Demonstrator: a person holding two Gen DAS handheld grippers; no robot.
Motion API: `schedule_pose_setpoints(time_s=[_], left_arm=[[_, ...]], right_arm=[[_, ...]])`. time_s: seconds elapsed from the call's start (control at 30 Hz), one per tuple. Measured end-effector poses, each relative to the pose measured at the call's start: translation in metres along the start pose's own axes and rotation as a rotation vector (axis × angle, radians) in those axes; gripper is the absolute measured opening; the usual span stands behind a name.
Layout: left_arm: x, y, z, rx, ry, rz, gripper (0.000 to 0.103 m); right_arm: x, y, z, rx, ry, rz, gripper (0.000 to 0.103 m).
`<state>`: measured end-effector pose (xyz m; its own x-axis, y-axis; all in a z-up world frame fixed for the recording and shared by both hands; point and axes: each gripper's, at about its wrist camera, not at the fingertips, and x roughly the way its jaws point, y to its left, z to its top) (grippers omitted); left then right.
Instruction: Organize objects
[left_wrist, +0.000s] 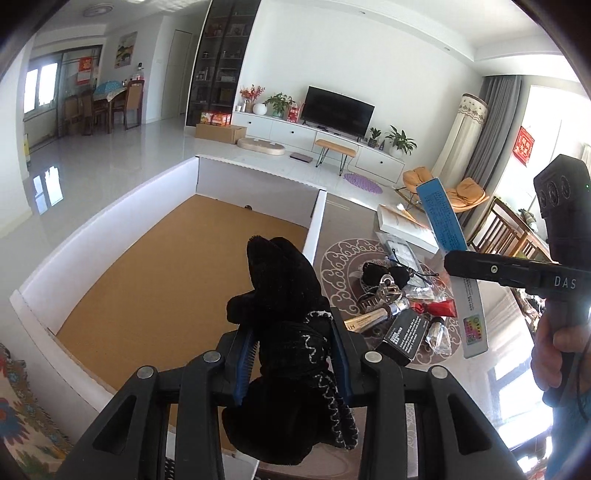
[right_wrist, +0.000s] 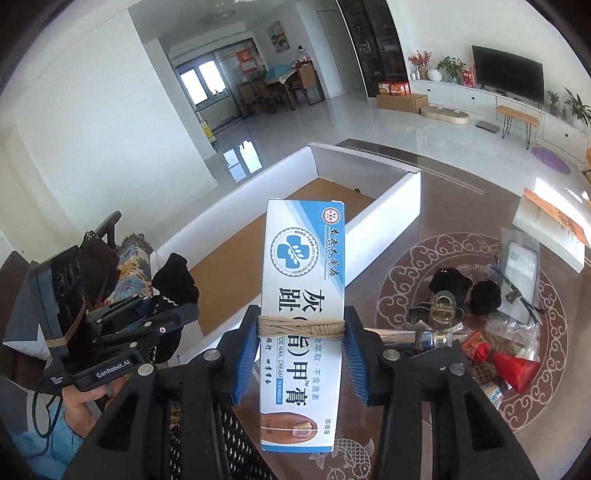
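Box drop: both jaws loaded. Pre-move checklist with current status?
1. Left gripper shut on black pouch: ok.
2. Right gripper shut on cream carton, pads at its banded middle: ok.
3. White box open, cork floor clear: ok.
4. Pouch over the box: ok, hangs at the near right corner.
5. Carton over the box: cannot tell; looks short of the wall.
6. Grippers clear of each other: ok, apart in both views.
7. Pile on the table undisturbed: cannot tell.

Pile items (left_wrist: 402, 306) perhaps partly hidden
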<state>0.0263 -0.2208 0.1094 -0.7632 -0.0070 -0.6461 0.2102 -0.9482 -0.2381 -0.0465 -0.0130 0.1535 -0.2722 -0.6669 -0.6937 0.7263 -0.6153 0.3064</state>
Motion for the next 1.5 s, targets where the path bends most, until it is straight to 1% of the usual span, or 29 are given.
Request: schedule_pose_setpoints(time_s=[0.13, 0.27, 0.33, 0.37, 0.4, 0.47, 0.5, 0.53, 0.57, 0.6, 0.7, 0.77, 0.87, 0.9, 0.97, 1.03, 1.13, 1.23, 1.3, 1.33, 1.4, 1.43, 1.5], left_arm=[[0.019, 0.038, 0.014, -0.048, 0.043, 0.103, 0.036], [0.035, 0.066, 0.018, -0.100, 0.085, 0.200, 0.037], [0.045, 0.075, 0.014, -0.139, 0.128, 0.262, 0.040], [0.051, 0.079, 0.013, -0.154, 0.159, 0.281, 0.051], [0.058, 0.083, 0.013, -0.165, 0.186, 0.295, 0.075], [0.066, 0.090, 0.012, -0.170, 0.211, 0.330, 0.103], [0.068, 0.091, 0.011, -0.169, 0.217, 0.347, 0.103], [0.071, 0.092, 0.010, -0.171, 0.228, 0.358, 0.103], [0.073, 0.094, 0.009, -0.178, 0.234, 0.357, 0.103], [0.074, 0.096, 0.007, -0.185, 0.236, 0.351, 0.103], [0.074, 0.097, 0.003, -0.191, 0.220, 0.324, 0.103], [0.073, 0.091, 0.000, -0.177, 0.203, 0.334, 0.103], [0.065, 0.074, -0.003, -0.136, 0.144, 0.343, 0.103], [0.061, 0.066, -0.004, -0.117, 0.118, 0.339, 0.103], [0.049, 0.045, -0.005, -0.077, 0.064, 0.312, 0.103], [0.037, 0.022, -0.008, -0.046, 0.011, 0.257, 0.103], [0.017, -0.019, -0.017, 0.008, -0.045, 0.141, 0.103], [0.003, -0.066, -0.035, 0.085, -0.066, 0.015, 0.103], [-0.002, -0.099, -0.052, 0.149, -0.049, -0.068, 0.103], [-0.003, -0.116, -0.061, 0.183, -0.035, -0.106, 0.103], [0.001, -0.147, -0.083, 0.256, 0.003, -0.169, 0.103], [0.005, -0.161, -0.094, 0.292, 0.026, -0.184, 0.103], [0.020, -0.182, -0.116, 0.356, 0.061, -0.180, 0.103]], right_arm=[[0.028, 0.022, 0.033, 0.015, -0.002, 0.052, 0.044], [0.069, 0.042, 0.060, 0.007, 0.010, 0.054, 0.044], [0.095, 0.048, 0.069, 0.015, 0.034, 0.052, 0.044], [0.107, 0.051, 0.072, 0.017, 0.043, 0.042, 0.044], [0.121, 0.053, 0.074, 0.018, 0.053, 0.033, 0.044], [0.147, 0.054, 0.077, 0.037, 0.079, 0.024, 0.045], [0.161, 0.053, 0.078, 0.049, 0.099, 0.000, 0.048], [0.174, 0.052, 0.078, 0.057, 0.123, -0.034, 0.062], [0.183, 0.051, 0.078, 0.061, 0.138, -0.061, 0.070], [0.188, 0.050, 0.077, 0.061, 0.141, -0.077, 0.081], [0.189, 0.050, 0.072, 0.050, 0.125, -0.111, 0.084], [0.181, 0.047, 0.066, 0.036, 0.107, -0.130, 0.088], [0.152, 0.039, 0.048, 0.018, 0.057, -0.174, 0.089], [0.140, 0.036, 0.040, 0.011, 0.037, -0.195, 0.091], [0.112, 0.025, 0.018, -0.004, -0.003, -0.251, 0.097], [0.082, 0.010, -0.011, -0.009, -0.043, -0.322, 0.099], [0.037, -0.020, -0.062, 0.021, -0.088, -0.460, 0.102], [-0.008, -0.055, -0.123, 0.094, -0.110, -0.613, 0.102], [-0.029, -0.076, -0.164, 0.142, -0.083, -0.709, 0.102], [-0.036, -0.089, -0.183, 0.168, -0.055, -0.742, 0.102], [-0.042, -0.109, -0.219, 0.218, 0.021, -0.780, 0.102], [-0.043, -0.118, -0.231, 0.238, 0.049, -0.792, 0.102], [-0.044, -0.132, -0.248, 0.286, 0.081, -0.794, 0.102]])
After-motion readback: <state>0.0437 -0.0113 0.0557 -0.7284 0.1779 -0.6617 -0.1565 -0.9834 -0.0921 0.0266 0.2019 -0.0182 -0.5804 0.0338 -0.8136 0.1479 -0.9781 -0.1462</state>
